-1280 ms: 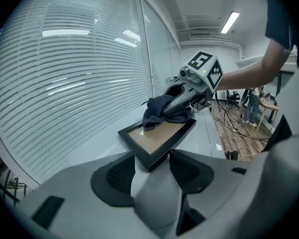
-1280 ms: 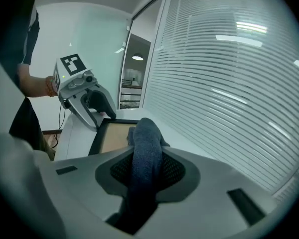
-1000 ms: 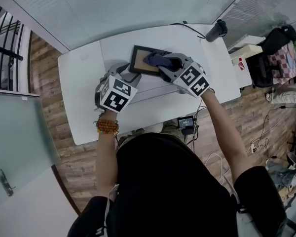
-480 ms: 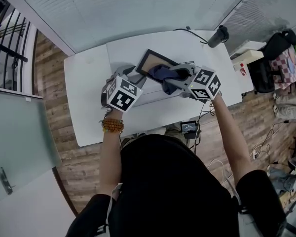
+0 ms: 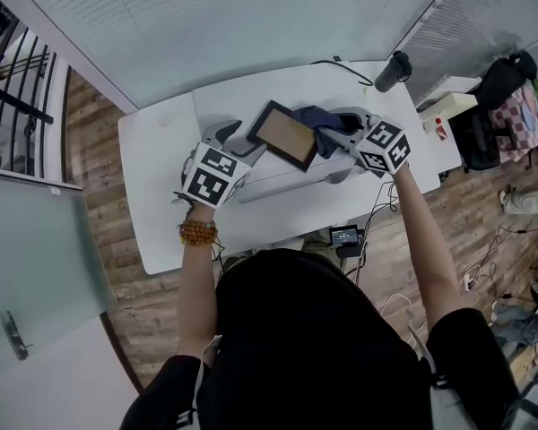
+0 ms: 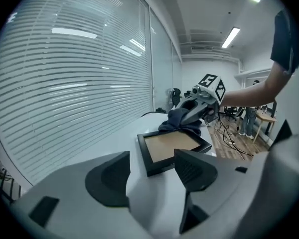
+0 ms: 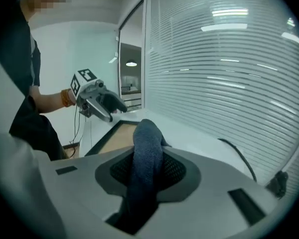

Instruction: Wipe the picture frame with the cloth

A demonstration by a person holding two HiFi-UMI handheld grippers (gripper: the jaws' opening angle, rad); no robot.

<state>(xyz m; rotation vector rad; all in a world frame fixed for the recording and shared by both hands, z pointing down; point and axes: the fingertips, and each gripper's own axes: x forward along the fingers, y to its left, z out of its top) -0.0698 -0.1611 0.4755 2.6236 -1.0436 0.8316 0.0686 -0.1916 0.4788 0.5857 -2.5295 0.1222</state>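
The right gripper [image 7: 147,169] is seen closed on the dark blue cloth [image 7: 147,143]: a thick fold is pinched between the two pads and rises out beyond the tips. In the head view, this gripper [image 5: 339,133] is found at the 3 o'clock side of the picture frame [image 5: 282,135], and the bunched cloth [image 5: 316,119] is laid against the frame's 2 o'clock edge, part of it overlapping the black moulding.

The left gripper [image 6: 152,177] is shown with its jaws spread wide; they have just been opening. Nothing is gripped. The near edge of the frame [image 6: 170,147] is seen in the gap ahead of the pads, and the right-hand pad overlaps it in the left gripper view, so contact there cannot be judged. From above, this gripper [image 5: 237,135] is placed at the frame's 8 o'clock corner.

The frame, black-edged with a tan panel, is set on the white table [image 5: 157,155], turned diagonally, slightly toward 12 o'clock of the table's middle. In the right gripper view its long edge [image 7: 107,139] is seen beyond the cloth, at 10 o'clock.

A beaded bracelet [image 5: 196,232] is worn on the left wrist. A dark cylindrical object [image 5: 394,62] is stood at the table's 1 o'clock corner, with a black cable [image 5: 341,60] running beside it.
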